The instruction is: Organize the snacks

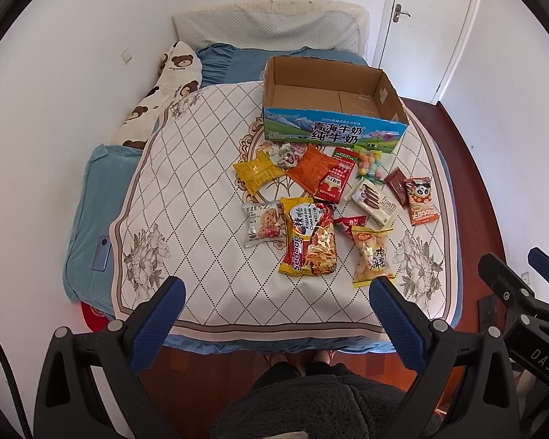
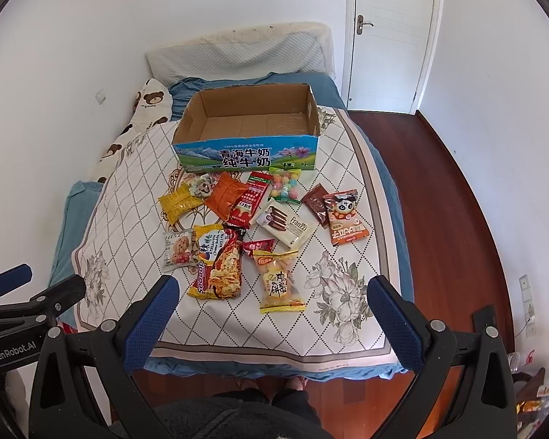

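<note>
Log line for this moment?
phase: start | left gripper: open | right gripper: open | milk carton box: empty | snack packets: loose on bed

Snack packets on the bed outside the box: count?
12, maybe more hidden under overlaps. All lie on the white quilted cover in front of the empty cardboard milk box: six just before it, two at right, four nearest the camera.

Snack packets [image 1: 311, 205] lie on the bed [image 1: 186, 168] before the box [image 1: 333, 109].
</note>
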### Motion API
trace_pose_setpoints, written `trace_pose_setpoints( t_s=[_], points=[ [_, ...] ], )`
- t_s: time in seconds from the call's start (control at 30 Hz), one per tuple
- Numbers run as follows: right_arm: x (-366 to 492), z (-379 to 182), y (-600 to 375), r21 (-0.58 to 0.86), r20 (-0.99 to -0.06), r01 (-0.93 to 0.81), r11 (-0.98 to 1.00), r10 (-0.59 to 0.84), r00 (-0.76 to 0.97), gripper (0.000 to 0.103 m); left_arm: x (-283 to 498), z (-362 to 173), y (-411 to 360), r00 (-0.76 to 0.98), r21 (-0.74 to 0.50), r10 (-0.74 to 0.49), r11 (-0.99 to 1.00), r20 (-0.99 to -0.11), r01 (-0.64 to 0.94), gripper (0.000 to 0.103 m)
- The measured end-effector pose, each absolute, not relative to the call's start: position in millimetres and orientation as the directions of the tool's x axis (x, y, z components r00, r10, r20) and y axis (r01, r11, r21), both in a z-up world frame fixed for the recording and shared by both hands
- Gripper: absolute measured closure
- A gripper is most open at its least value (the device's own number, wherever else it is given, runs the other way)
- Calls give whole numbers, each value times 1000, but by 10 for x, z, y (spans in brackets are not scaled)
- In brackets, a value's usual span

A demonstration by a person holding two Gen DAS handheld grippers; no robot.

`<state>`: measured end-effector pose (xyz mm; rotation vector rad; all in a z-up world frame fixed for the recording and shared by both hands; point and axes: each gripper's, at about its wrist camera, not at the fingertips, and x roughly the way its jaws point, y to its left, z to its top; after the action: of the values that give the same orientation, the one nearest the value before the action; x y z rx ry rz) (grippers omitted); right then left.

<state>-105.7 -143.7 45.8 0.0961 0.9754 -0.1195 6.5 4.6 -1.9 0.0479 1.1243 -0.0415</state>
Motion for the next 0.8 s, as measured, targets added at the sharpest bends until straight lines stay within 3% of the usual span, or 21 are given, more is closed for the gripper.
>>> trace_pose_setpoints(
  t_s=[0.8],
  points=[
    [-1030,496,-1402,29,-830,143,989,-56,555,0,57,-16,90,437,20,-7,998,-899,57,0]
  ],
)
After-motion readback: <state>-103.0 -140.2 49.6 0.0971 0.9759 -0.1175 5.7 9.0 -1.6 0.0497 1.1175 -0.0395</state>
